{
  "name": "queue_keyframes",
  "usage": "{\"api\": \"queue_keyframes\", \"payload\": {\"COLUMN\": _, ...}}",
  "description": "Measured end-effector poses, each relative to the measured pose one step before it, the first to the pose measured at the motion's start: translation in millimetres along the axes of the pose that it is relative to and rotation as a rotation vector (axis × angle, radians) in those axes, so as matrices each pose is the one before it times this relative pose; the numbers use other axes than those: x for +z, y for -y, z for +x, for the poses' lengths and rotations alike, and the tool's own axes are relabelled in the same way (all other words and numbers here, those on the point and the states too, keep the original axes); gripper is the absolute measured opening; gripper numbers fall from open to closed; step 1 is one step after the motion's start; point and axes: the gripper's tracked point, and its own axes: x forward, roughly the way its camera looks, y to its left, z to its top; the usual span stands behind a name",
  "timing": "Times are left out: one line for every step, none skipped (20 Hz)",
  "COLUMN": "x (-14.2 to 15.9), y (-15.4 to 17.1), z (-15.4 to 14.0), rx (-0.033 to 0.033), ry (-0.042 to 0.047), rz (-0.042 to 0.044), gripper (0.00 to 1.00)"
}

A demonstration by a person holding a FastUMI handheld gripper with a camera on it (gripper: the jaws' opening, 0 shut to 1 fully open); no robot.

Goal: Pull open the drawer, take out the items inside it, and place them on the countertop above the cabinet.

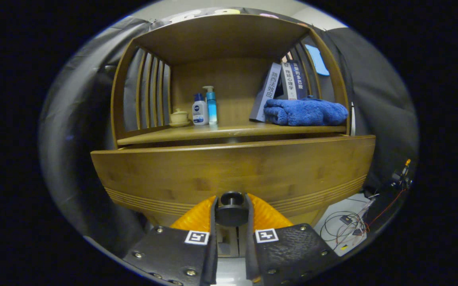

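A wooden drawer front (233, 171) stands close ahead of me, pulled out a little from the cabinet, with a dark gap showing above its top edge. Its round dark knob (231, 209) sits between my two fingers, and my gripper (231, 222) is shut on it, one finger pressing each side. The countertop (229, 132) lies just above the drawer as a wooden shelf board. The inside of the drawer is hidden from here.
On the countertop stand a small cup (179, 118), a white bottle (199, 110) and a blue pump bottle (211, 106) at the left, leaning books (282, 85) and a folded blue towel (305, 111) at the right. Cables (346, 226) lie on the floor, lower right.
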Motion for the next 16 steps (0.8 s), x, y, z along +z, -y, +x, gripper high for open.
{"api": "queue_keyframes", "payload": {"x": -2.43, "y": 0.78, "z": -9.41, "rx": -0.00273, "ry": 0.00183, "rz": -0.00823, "gripper": 0.28}}
{"api": "queue_keyframes", "payload": {"x": -2.46, "y": 0.76, "z": -9.76, "rx": -0.00251, "ry": -0.00037, "rz": -0.00561, "gripper": 0.28}}
{"api": "queue_keyframes", "payload": {"x": -4.67, "y": 0.64, "z": -9.76, "rx": 0.0016, "ry": -0.00783, "rz": -0.00127, "gripper": 0.28}}
{"api": "queue_keyframes", "payload": {"x": -4.13, "y": -0.01, "z": -11.4, "rx": 0.00385, "ry": -0.00213, "rz": 0.00914, "gripper": 0.28}}
{"api": "queue_keyframes", "payload": {"x": -5.1, "y": -0.21, "z": -10.02, "rx": 0.00549, "ry": -0.00599, "rz": 0.01378, "gripper": 0.28}}
{"api": "queue_keyframes", "payload": {"x": 1.28, "y": 0.87, "z": -8.79, "rx": 0.0035, "ry": 0.00868, "rz": 0.02119, "gripper": 0.28}}
{"api": "queue_keyframes", "payload": {"x": -5.71, "y": 0.19, "z": -6.17, "rx": 0.004, "ry": -0.01976, "rz": 0.0123, "gripper": 0.28}}
{"api": "queue_keyframes", "payload": {"x": -0.91, "y": -1.15, "z": -6.37, "rx": 0.00351, "ry": -0.00091, "rz": 0.01537, "gripper": 0.28}}
{"api": "queue_keyframes", "payload": {"x": -1.79, "y": -0.63, "z": -2.53, "rx": 0.00187, "ry": -0.00667, "rz": -0.00684, "gripper": 0.28}}
{"api": "queue_keyframes", "payload": {"x": -0.12, "y": 0.75, "z": -1.48, "rx": 0.00022, "ry": 0.00139, "rz": -0.01172, "gripper": 0.28}}
{"api": "queue_keyframes", "payload": {"x": 1.8, "y": 1.22, "z": -2.1, "rx": -0.00428, "ry": 0.00698, "rz": -0.00399, "gripper": 0.28}}
{"api": "queue_keyframes", "payload": {"x": -2.89, "y": 0.18, "z": -8.6, "rx": -0.00374, "ry": -0.0151, "rz": 0.00286, "gripper": 0.28}}
{"api": "queue_keyframes", "payload": {"x": -1.16, "y": -0.35, "z": -1.02, "rx": -0.00357, "ry": 0.00018, "rz": 0.00666, "gripper": 0.24}}
{"api": "queue_keyframes", "payload": {"x": -2.31, "y": -0.23, "z": -2.35, "rx": 0.00135, "ry": -0.00902, "rz": -0.00622, "gripper": 0.24}}
{"api": "queue_keyframes", "payload": {"x": -0.41, "y": 0.21, "z": -5.77, "rx": 0.00006, "ry": 0.00546, "rz": 0.00356, "gripper": 0.24}}
{"api": "queue_keyframes", "payload": {"x": -2.89, "y": -2.05, "z": -6.57, "rx": 0.01648, "ry": -0.00145, "rz": -0.01578, "gripper": 0.24}}
